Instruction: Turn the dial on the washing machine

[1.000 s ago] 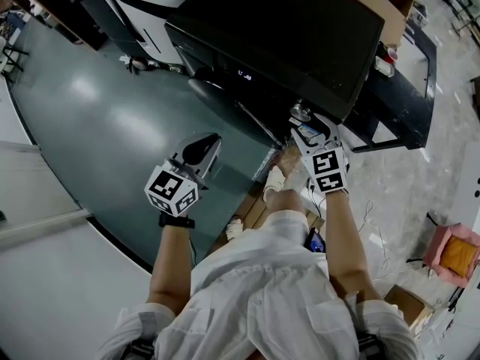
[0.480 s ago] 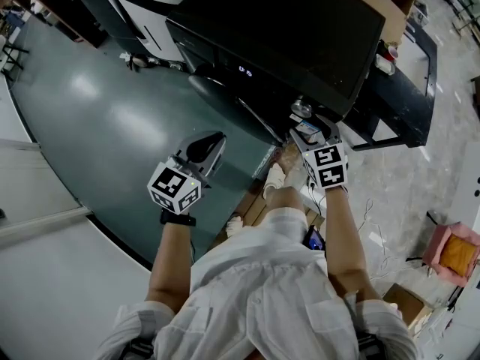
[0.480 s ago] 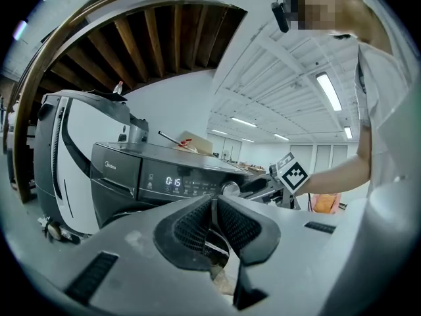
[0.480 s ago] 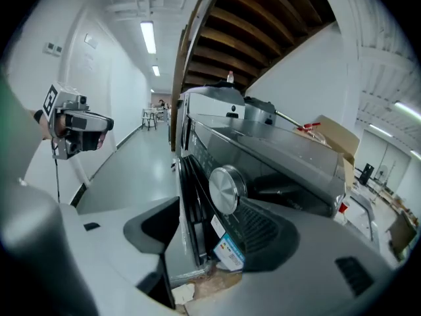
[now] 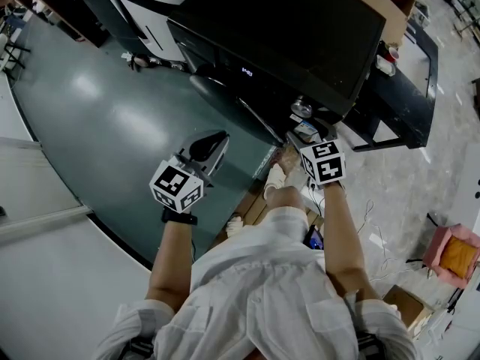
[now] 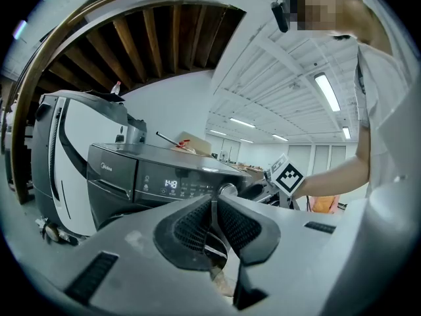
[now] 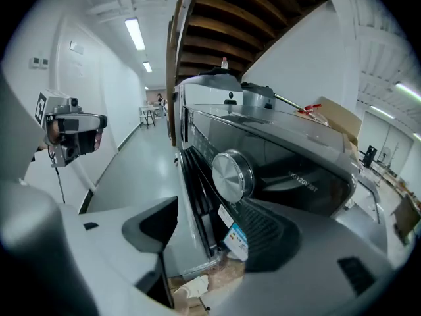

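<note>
The dark washing machine [image 5: 300, 28] stands ahead of me, its lit display [image 6: 170, 184] reading 1:48. Its round silver dial [image 7: 231, 175] sits on the front panel, also the dial [image 5: 301, 109] in the head view and the dial [image 6: 227, 190] in the left gripper view. My right gripper [image 7: 207, 222] is open just below the dial, its two dark fingers spread to either side and touching nothing. In the head view the right gripper [image 5: 306, 130] points up at the panel. My left gripper [image 6: 212, 217] is shut with nothing in it, held off to the left; the left gripper [image 5: 206, 147] hangs over the floor.
A white appliance [image 6: 72, 157] stands beside the washer on its left. A label [image 7: 235, 237] hangs on the washer's front under the dial. Cardboard box [image 5: 405, 302] and a pink crate [image 5: 454, 253] lie on the floor at right. Green floor [image 5: 97, 118] spreads to the left.
My right gripper has moved up closer to the dial and its marker cube has tipped. The left gripper has drifted slightly right, still shut.
</note>
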The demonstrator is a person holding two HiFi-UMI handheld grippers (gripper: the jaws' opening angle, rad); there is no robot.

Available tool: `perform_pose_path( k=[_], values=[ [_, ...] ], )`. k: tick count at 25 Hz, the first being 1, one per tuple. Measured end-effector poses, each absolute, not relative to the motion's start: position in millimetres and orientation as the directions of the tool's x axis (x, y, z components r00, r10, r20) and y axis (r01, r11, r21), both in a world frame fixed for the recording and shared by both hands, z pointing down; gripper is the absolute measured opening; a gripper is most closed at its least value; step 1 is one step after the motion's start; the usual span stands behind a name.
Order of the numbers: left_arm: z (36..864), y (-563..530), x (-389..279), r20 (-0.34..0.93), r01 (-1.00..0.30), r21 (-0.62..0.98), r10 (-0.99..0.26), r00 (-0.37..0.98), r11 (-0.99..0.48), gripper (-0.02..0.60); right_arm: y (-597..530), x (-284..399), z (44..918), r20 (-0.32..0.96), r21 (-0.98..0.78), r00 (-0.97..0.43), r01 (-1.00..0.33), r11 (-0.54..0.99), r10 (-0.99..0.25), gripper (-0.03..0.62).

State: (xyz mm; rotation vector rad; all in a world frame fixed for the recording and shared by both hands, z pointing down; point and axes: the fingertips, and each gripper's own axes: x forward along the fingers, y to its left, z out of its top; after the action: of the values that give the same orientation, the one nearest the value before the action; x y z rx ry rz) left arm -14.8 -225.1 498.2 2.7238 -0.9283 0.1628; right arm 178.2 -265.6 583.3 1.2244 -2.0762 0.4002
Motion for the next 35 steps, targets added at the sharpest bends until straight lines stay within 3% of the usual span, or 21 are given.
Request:
perform_pose_path(
  k=[15, 25, 30, 35],
  values=[
    [498.4, -224.4, -11.1, 0.19, -0.612, 0.203, -0.583, 0.79, -0.764, 0.029, -269.2, 165.8, 604.2, 0.699, -0.027, -0.379, -0.862, 0.507, -0.606, 0.319],
    [490.4, -220.7, -21.4, 0.183, -0.623, 0.193, -0.596, 0.782, -0.758, 0.029, -244.4, 181.9, 594.6, 0.671, 0.001, -0.346, -0.884, 0.468, -0.655, 0.31],
    [477.6, -213.1, -27.4, 0.163, -0.623, 0.171, -0.602, 0.782, -0.763, 0.029, -224.3, 199.5, 549.9, 0.559, 0.006, -0.329, -0.916, 0.4, -0.761, 0.255],
    [455.4, -200.6, -45.4, 0.136, -0.644, 0.145, -0.629, 0.765, -0.751, 0.029, -192.7, 218.6, 481.2, 0.39, 0.009, -0.287, -0.949, 0.315, -0.875, 0.117]
  ],
)
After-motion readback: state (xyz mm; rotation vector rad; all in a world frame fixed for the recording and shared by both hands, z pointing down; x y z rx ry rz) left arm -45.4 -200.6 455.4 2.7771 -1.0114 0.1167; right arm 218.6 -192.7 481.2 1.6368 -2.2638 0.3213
